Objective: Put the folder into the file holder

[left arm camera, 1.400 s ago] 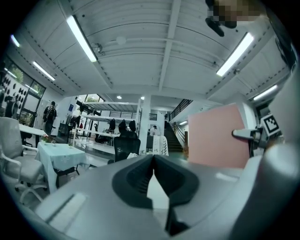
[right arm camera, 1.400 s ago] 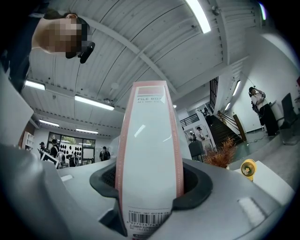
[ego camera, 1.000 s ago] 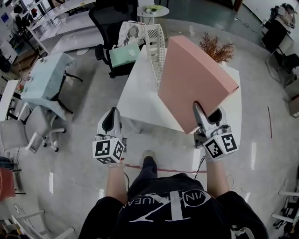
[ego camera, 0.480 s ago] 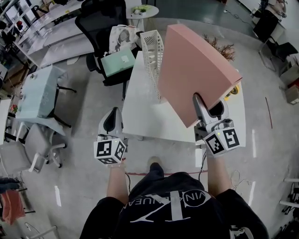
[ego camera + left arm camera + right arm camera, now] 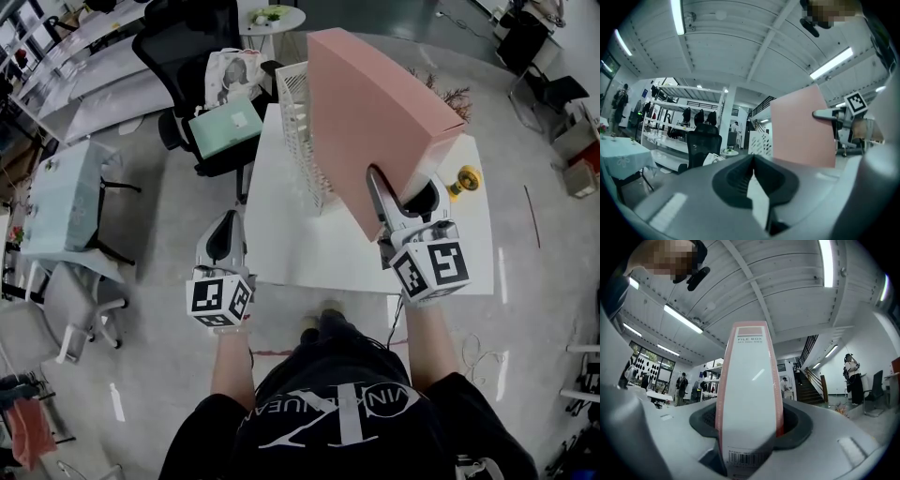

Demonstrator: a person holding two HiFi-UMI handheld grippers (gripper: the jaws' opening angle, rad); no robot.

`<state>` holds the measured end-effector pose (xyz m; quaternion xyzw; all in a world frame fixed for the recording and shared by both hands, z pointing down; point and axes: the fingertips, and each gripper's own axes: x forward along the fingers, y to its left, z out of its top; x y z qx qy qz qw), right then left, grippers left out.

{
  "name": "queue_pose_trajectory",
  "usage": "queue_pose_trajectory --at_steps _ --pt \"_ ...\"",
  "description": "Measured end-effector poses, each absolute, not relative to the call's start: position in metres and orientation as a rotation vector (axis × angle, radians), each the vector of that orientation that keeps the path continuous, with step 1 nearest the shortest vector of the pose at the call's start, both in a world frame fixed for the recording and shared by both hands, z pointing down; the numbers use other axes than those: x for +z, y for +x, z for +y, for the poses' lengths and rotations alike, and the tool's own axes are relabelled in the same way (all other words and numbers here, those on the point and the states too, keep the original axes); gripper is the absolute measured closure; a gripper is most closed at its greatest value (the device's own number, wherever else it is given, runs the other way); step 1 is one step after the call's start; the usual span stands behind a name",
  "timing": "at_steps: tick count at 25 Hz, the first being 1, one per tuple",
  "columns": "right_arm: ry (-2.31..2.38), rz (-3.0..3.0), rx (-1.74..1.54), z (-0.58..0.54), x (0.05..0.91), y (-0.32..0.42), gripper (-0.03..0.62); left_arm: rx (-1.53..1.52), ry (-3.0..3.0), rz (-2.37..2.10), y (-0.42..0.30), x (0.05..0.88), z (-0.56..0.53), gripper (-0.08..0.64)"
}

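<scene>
As right claw [image 5: 405, 202] pinches folder [image 5: 375, 112], spine between jaws

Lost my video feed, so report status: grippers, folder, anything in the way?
Right gripper shut on pink folder, held above table. Left gripper shut, empty. White file holder beside folder, nothing seen blocking.

The table [image 5: 309, 258] fills the frame's centre. The file holder [image 5: 302, 131] stands on its upper-left part, with the folder [image 5: 375, 112] just right of it, above the tabletop, in the right gripper [image 5: 401, 192]. The left gripper [image 5: 226, 227] is left of the table's lower-left corner. A chair [image 5: 183, 42] stands upper left.
</scene>
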<state>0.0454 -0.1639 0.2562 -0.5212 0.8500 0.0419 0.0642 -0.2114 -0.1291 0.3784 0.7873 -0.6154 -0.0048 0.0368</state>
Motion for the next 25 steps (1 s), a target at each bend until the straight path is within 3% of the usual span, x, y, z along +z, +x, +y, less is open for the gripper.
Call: queue_pose_trajectory --at_steps 25 --pt "-1.566 2.589 0.045 -0.267 0.268 -0.005 0.307 0.037 2.387 -1.917 -0.243 0.377 -0.212 0.56"
